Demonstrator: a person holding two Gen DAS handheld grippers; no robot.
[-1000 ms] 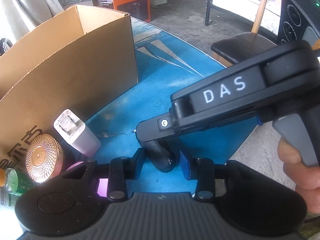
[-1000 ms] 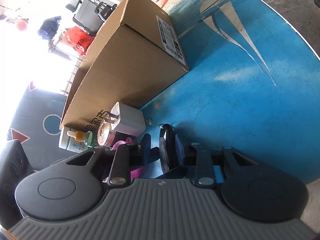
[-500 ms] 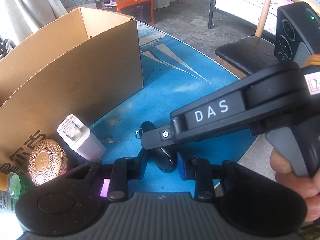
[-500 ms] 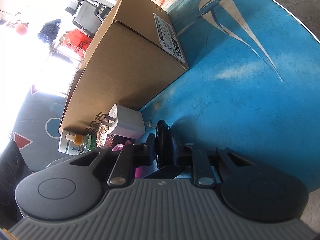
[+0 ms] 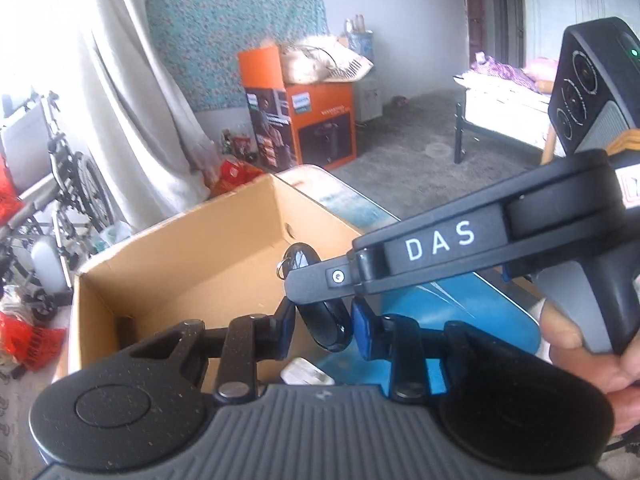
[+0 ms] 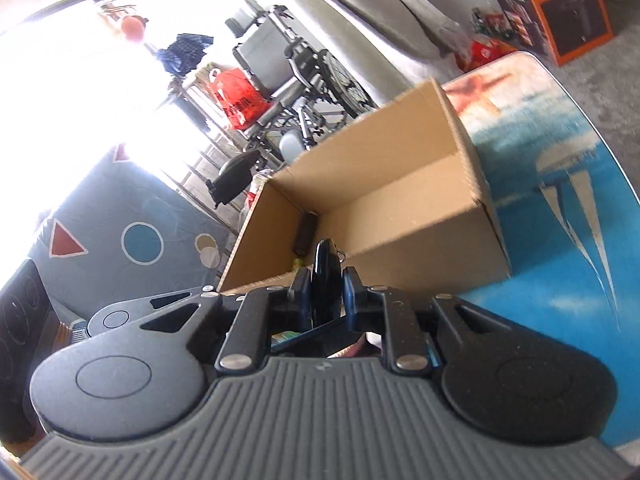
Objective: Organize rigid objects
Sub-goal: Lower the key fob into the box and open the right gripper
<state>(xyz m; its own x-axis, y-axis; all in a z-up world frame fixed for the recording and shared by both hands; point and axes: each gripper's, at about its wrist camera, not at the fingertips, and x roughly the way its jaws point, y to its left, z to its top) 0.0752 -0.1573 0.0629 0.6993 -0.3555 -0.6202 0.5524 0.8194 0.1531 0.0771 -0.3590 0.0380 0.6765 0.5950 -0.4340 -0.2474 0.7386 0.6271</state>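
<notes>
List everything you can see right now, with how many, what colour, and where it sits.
key fob: one, black with a metal ring, clamped in the right tongs above the box's near edge
cardboard box: one, brown, open-topped, on the table
dark cylinder: one, black, lying inside the box
table: one, blue with a sailboat picture, under the box
charger: one, white, on the table below the left tongs
orange carton: one, orange and black, on the floor behind
wheelchair: one, grey, beyond the box
left tongs: open around the fob, not touching
right tongs: shut on the fob
</notes>
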